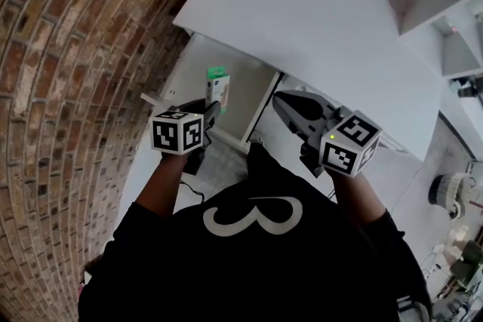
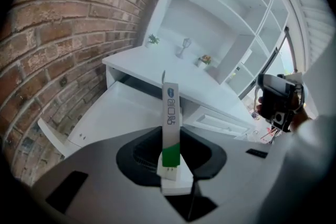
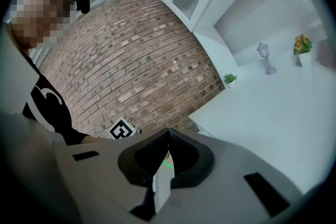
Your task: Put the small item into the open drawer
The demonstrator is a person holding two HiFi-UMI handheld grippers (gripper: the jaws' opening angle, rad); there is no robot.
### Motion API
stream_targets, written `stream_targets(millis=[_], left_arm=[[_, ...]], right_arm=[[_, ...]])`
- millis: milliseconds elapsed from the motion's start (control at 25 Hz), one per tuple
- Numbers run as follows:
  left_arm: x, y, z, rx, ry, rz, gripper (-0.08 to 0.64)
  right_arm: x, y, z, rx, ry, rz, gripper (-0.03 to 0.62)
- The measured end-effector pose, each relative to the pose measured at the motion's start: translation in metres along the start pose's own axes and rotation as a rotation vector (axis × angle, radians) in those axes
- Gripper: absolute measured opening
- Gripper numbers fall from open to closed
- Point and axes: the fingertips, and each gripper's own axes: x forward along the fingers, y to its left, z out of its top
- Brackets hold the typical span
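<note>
White desk (image 1: pixel 317 19), drawer (image 1: pixel 192 68) open | left gripper (image 1: pixel 212 108) clamps slim box (image 2: pixel 170 113), long axis along jaws, toward drawer | right gripper (image 3: pixel 169 134) closed

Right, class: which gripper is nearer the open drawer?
Left. The left gripper holds the box over the drawer. The right gripper, shut and empty, sits off the drawer's right side, by the desk's front edge.

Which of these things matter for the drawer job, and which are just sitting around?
In the job: slim white-and-green box, held in the left gripper; open white drawer.
Just lying about: small green plant, small lamp-shaped ornament, potted yellow flowers, all on the white desk.
</note>
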Motion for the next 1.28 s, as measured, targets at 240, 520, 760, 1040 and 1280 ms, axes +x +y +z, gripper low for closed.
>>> stream_targets(millis=[240, 520, 760, 1040, 1280], left_arm=[[0.036, 0.014, 0.000, -0.065, 0.070, 0.004, 0.094], [0.075, 0.037, -0.006, -0.054, 0.175, 0.070, 0.094], [0.107, 0.046, -0.010, 0.045, 0.270, 0.097, 0.094], [0.141, 0.056, -0.016, 0.053, 0.332, 0.103, 0.094], [0.170, 0.064, -0.032, 0.121, 0.386, 0.117, 0.094]], right_arm=[[0.002, -0.013, 0.005, 0.018, -0.008, 0.010, 0.011], [0.005, -0.033, 0.005, 0.045, -0.030, -0.007, 0.011], [0.000, -0.046, -0.001, 0.071, -0.043, -0.019, 0.011], [-0.004, -0.060, -0.011, 0.093, -0.025, -0.047, 0.011], [-0.006, -0.069, -0.028, 0.128, 0.006, -0.063, 0.011]])
